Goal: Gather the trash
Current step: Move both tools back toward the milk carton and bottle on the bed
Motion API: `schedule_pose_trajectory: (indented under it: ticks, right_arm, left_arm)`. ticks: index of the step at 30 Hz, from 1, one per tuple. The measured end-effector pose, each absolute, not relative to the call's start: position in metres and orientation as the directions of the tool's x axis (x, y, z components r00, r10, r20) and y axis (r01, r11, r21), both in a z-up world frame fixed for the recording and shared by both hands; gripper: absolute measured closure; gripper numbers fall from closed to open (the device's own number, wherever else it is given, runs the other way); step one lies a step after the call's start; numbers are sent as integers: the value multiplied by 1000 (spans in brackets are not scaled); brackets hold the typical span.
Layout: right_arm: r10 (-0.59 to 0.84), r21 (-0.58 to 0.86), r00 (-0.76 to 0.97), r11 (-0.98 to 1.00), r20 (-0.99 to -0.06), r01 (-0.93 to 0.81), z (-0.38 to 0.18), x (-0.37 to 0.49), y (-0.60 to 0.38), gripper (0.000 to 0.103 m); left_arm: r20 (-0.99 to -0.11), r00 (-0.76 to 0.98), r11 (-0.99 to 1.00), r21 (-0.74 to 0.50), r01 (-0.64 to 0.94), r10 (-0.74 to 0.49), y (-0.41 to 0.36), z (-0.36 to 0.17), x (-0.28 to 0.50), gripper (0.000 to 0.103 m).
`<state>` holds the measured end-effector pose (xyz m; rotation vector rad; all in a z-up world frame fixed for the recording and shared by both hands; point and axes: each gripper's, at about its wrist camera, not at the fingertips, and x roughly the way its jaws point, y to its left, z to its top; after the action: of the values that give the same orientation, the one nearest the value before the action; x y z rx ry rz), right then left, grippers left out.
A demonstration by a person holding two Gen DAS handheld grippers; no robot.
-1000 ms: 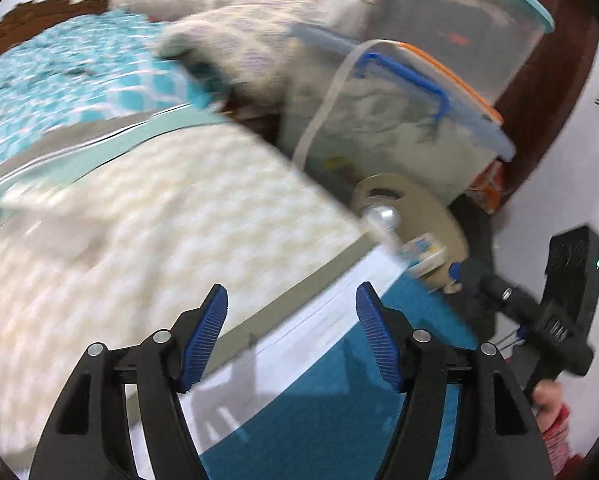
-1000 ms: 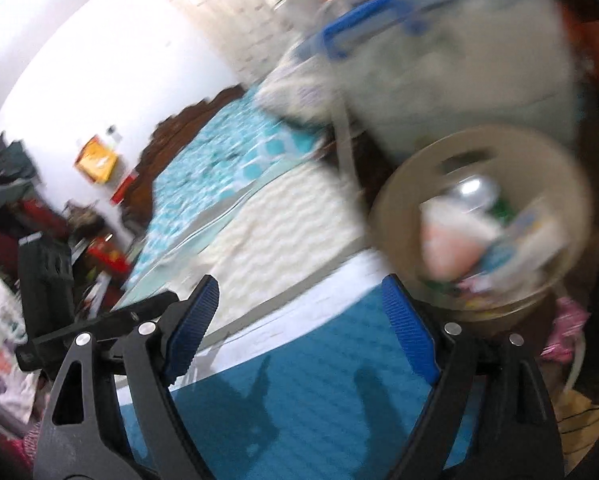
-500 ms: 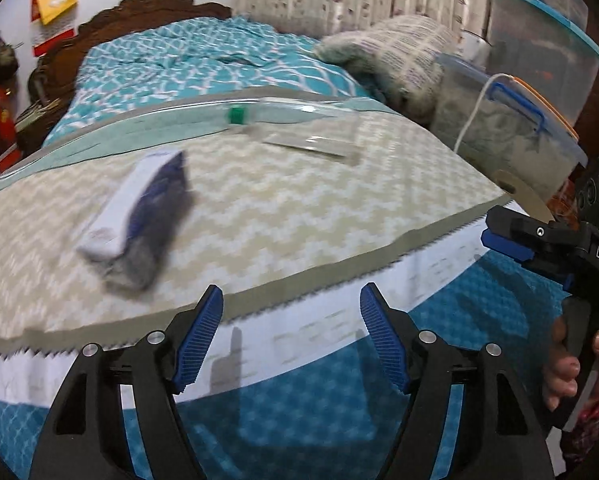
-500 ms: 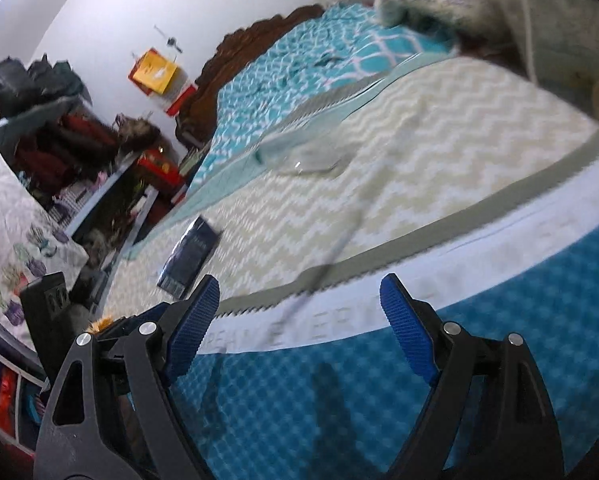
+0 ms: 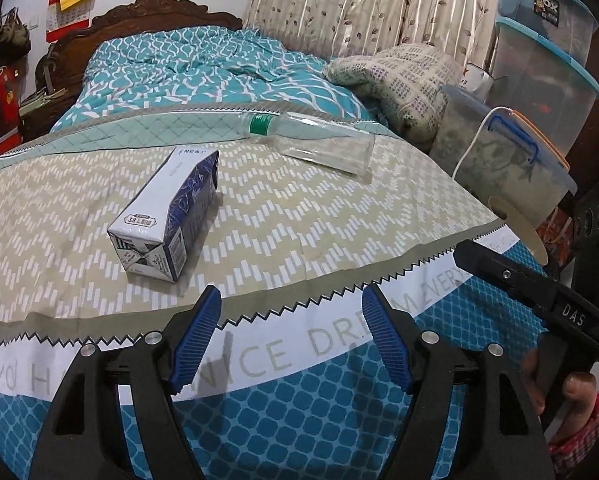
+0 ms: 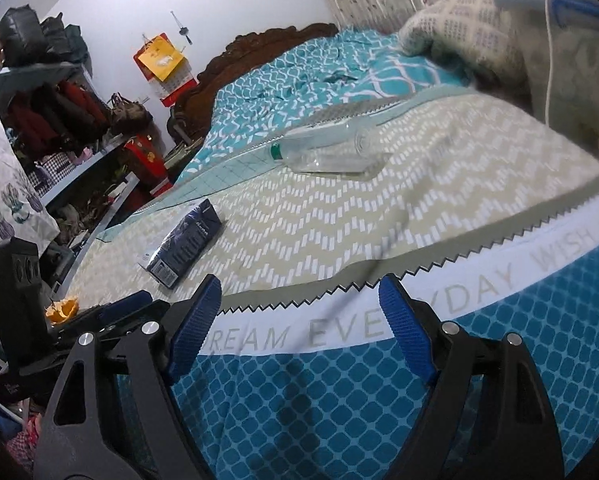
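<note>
A white and dark blue carton (image 5: 165,210) lies on its side on the beige zigzag bedspread (image 5: 299,216); it also shows in the right wrist view (image 6: 185,246). A clear empty plastic bottle with a green band (image 5: 319,142) lies on its side farther back, and shows in the right wrist view (image 6: 327,152). My left gripper (image 5: 289,338) is open and empty, just short of the carton at the bed's near edge. My right gripper (image 6: 299,332) is open and empty at the bed's edge. An orange peel (image 6: 61,308) lies at the left beyond the left gripper.
A tan round bin rim (image 5: 517,226) shows at the bed's right side below stacked plastic storage boxes (image 5: 539,92). A patterned pillow (image 5: 399,80) lies at the back right. Cluttered shelves (image 6: 59,120) stand left of the bed. The wooden headboard (image 5: 151,12) is far back.
Both grippers have swung left from the bin and storage boxes to face the bed. The carton and bottle have come into view. Both stay open.
</note>
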<state>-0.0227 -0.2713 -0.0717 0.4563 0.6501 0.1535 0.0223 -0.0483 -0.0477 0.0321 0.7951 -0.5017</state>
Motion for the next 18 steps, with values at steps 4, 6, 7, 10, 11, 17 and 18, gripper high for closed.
schedule_pose_trajectory:
  ticks: [4, 6, 7, 10, 11, 17, 18]
  right_arm:
    - [273, 471, 791, 882, -547, 21, -73, -25, -278, 22]
    - [273, 470, 790, 882, -549, 22, -73, -25, -279, 22]
    - [273, 470, 789, 883, -550, 22, -73, -25, -279, 21]
    - [273, 470, 788, 882, -553, 24, -74, -23, -278, 21]
    - [273, 470, 787, 882, -553, 24, -74, -22, -278, 21]
    - [273, 470, 787, 882, -553, 24, -74, -22, -278, 21]
    - [273, 471, 788, 882, -552, 24, -74, -22, -278, 21]
  left_arm:
    - [-680, 603, 884, -147, 445, -417, -49, -46, 19, 31]
    - [-677, 609, 885, -140, 445, -413, -50, -45, 18, 31]
    - [-676, 611, 885, -138, 445, -412, -50, -45, 18, 31]
    - [-673, 617, 886, -127, 446, -408, -52, -45, 17, 31]
    - [-673, 618, 886, -126, 446, -407, -52, -45, 17, 31]
    - [-673, 618, 887, -126, 444, -405, -52, -45, 17, 30]
    - [-674, 619, 887, -125, 444, -404, -52, -45, 17, 30]
